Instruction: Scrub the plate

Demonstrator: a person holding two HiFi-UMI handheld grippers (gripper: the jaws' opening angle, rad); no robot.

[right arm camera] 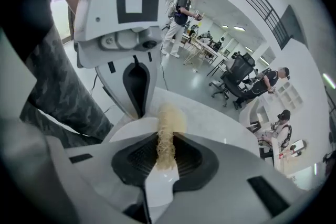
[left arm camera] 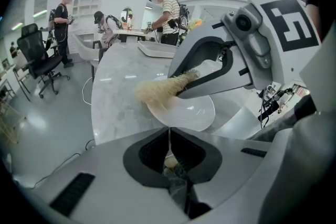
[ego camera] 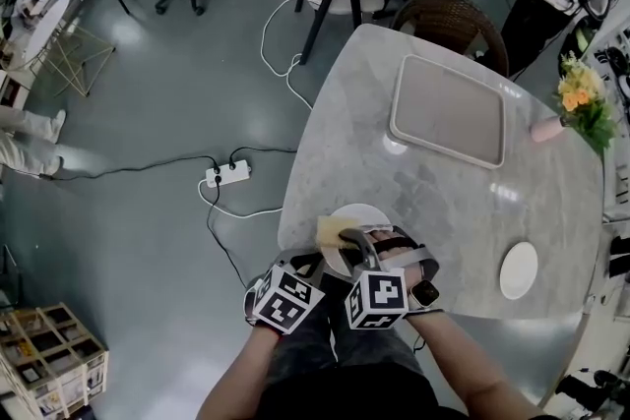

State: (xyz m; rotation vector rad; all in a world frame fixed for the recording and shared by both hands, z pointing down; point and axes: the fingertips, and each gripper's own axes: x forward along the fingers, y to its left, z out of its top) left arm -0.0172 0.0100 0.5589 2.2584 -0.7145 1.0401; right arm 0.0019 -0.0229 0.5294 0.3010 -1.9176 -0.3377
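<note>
A white plate [ego camera: 366, 217] lies at the near edge of the marble table [ego camera: 443, 192]. My left gripper [ego camera: 321, 263] is shut on the plate's near rim, and in the left gripper view the thin rim [left arm camera: 169, 136] runs between the closed jaws. My right gripper [ego camera: 347, 235] is shut on a yellow fibrous scrubber [ego camera: 332, 231], which rests on the plate's left part. The left gripper view shows the scrubber [left arm camera: 157, 91] lying against the plate [left arm camera: 189, 110] under the right gripper [left arm camera: 181, 91]. In the right gripper view the scrubber [right arm camera: 167, 136] sticks out over the plate [right arm camera: 126, 128].
A grey tray [ego camera: 448, 111] lies at the far side of the table. A small white dish [ego camera: 519, 270] sits at the right, a pink vase with flowers [ego camera: 579, 105] beyond it. A wicker chair [ego camera: 453, 19] stands behind the table. A power strip [ego camera: 228, 174] lies on the floor.
</note>
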